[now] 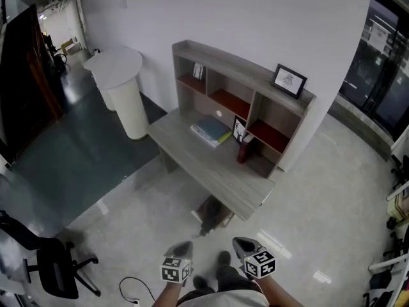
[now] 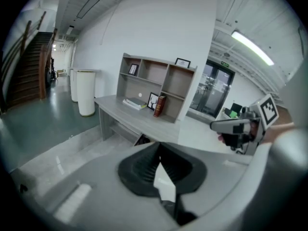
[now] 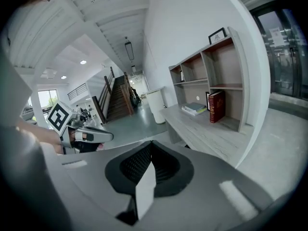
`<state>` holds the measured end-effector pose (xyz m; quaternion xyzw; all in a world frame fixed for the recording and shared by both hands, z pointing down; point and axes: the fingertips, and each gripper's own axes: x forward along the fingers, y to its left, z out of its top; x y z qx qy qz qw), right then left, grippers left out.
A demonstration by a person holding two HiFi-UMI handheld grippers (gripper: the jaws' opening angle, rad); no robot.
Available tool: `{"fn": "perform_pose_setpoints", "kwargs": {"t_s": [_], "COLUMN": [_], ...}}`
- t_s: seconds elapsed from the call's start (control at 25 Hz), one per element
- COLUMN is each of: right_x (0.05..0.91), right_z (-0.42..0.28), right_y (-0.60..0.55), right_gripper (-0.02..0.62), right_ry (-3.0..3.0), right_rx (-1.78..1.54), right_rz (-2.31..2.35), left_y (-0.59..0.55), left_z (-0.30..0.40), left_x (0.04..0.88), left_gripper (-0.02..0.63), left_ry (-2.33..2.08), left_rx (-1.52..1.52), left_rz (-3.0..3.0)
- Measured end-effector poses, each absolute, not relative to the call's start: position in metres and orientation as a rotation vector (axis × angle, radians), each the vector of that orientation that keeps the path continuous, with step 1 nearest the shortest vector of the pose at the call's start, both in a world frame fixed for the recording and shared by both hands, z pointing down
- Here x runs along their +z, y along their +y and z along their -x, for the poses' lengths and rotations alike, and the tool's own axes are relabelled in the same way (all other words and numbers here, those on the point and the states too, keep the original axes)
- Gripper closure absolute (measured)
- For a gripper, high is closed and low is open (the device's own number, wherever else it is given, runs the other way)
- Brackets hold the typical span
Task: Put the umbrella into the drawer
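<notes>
Head view: the left gripper (image 1: pixel 183 245) and the right gripper (image 1: pixel 241 242) were held side by side, low in front of the person. Both aimed toward the desk (image 1: pixel 204 165) and stood well apart from it across bare floor. A stack of books (image 1: pixel 211 132) lay on the desk, and a red book (image 1: pixel 245 149) stood upright at the foot of the desk's shelf unit. No umbrella could be made out on the desk. A dark object (image 1: pixel 214 213) sat under the desk's front edge, straight ahead and roughly between the two grippers, so neither hand looked nearer. Whether it was the umbrella, and which way its long axis ran, could not be told. No drawer showed plainly.

Left gripper view: the jaws stood together, tips touching, with nothing between them. The desk lay ahead, and the dark object (image 2: pixel 142 139) just showed beneath its near edge.

Right gripper view: these jaws also met at the tips and held nothing. The desk ran ahead and to the right.

The next move probably called for approaching the desk first, then parting one pair of jaws
</notes>
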<state>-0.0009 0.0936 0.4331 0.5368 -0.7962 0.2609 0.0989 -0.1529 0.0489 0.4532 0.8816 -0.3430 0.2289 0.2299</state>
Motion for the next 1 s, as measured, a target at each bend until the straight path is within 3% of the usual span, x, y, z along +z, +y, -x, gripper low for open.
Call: {"fn": "perform_pose_setpoints", "kwargs": {"t_s": [1.0], "right_x": [0.377], "right_z": [-0.006], "right_y": [0.155], "right_gripper": [0.591], "right_ry": [-2.456], "right_rx": [0.647], "right_rz": [-1.597], "left_y": [0.107], "left_z": [0.165], "left_x": [0.395], "left_gripper": [0.604], "left_ry": [-0.865], "left_rx": [0.483], "left_rz": [-2.526]}}
